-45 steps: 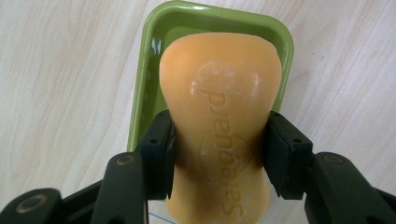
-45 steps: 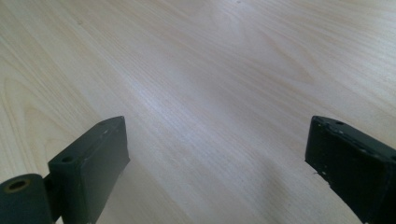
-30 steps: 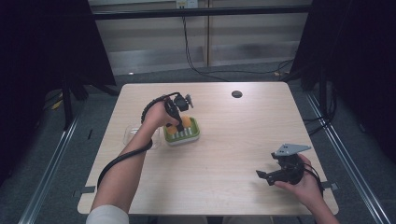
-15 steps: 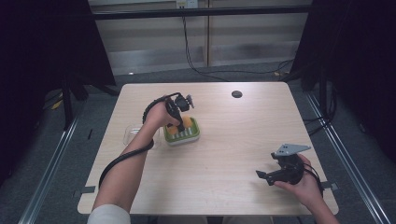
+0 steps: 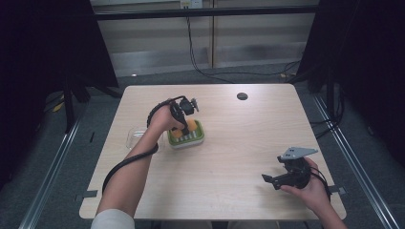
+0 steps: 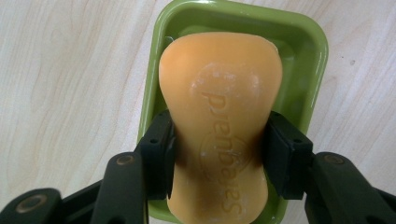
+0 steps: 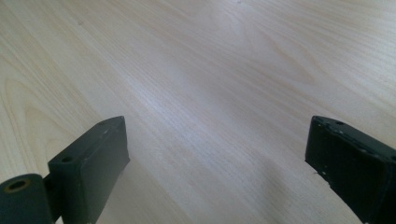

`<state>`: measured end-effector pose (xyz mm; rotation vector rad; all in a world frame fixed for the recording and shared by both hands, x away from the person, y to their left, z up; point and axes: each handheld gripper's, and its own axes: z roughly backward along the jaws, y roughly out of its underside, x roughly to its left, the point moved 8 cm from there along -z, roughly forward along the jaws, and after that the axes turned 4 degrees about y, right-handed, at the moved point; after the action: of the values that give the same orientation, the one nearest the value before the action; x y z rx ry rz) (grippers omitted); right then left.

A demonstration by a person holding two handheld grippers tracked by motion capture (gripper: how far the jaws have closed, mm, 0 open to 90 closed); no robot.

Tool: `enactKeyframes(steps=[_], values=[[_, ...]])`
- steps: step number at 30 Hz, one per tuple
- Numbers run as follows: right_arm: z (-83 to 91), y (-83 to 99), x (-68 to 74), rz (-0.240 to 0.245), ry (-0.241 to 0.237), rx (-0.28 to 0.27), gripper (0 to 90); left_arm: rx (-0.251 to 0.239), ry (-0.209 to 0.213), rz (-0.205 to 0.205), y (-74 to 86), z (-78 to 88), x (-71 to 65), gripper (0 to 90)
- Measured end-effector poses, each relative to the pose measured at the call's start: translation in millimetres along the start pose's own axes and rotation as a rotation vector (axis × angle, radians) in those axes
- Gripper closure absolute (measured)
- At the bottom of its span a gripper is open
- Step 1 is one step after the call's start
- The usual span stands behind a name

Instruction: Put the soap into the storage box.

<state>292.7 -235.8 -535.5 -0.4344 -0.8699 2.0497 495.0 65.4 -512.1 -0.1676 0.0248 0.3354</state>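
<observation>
At the left edge of the light wooden table (image 5: 224, 162), a clear plastic lid (image 5: 135, 137) lies flat beside the person's left forearm, in the same spot as a second ago. Just right of it sits the green soap dish (image 5: 197, 140), also unmoved. The left gripper (image 6: 218, 154) reaches down over the dish with its two black jaws clamped on the waist of the orange soap bar (image 6: 219, 116), one pad pressed to each narrow side. In the left gripper view the bar sits over the dish's hollow, its stamped lettering facing the camera; whether its underside touches the dish or hangs just above it cannot be told. Compared with the earlier high views, the left hand (image 5: 162, 119) and its gripper have barely shifted, and the soap shows in the same place in the dish. Well apart, near the table's right front corner, the right gripper (image 7: 217, 154) rests low in the right hand (image 5: 313, 183), jaws spread wide with nothing between them but bare wood, much as before.
</observation>
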Motion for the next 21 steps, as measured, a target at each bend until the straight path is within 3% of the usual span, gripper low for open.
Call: enactKeyframes(steps=[1, 6, 11, 21], values=[[0.1, -0.1, 0.0, -0.001, -0.001, -0.001, 5.6, -0.013, 0.000, 0.017, -0.8, -1.2, -1.0, 49.7], [0.1, -0.1, 0.4, -0.001, -0.001, 0.000, 5.6, 0.004, -0.001, -0.006, 0.5, -3.0, 0.1, 49.7], [0.1, 0.1, 0.1, -0.001, -0.001, 0.001, 5.6, -0.009, 0.001, 0.017, -0.6, -4.5, -0.8, 49.7], [-0.3, 0.3, 0.5, 0.001, -0.002, 0.002, 5.6, -0.013, 0.002, 0.019, -0.7, -8.4, -0.1, 49.6]])
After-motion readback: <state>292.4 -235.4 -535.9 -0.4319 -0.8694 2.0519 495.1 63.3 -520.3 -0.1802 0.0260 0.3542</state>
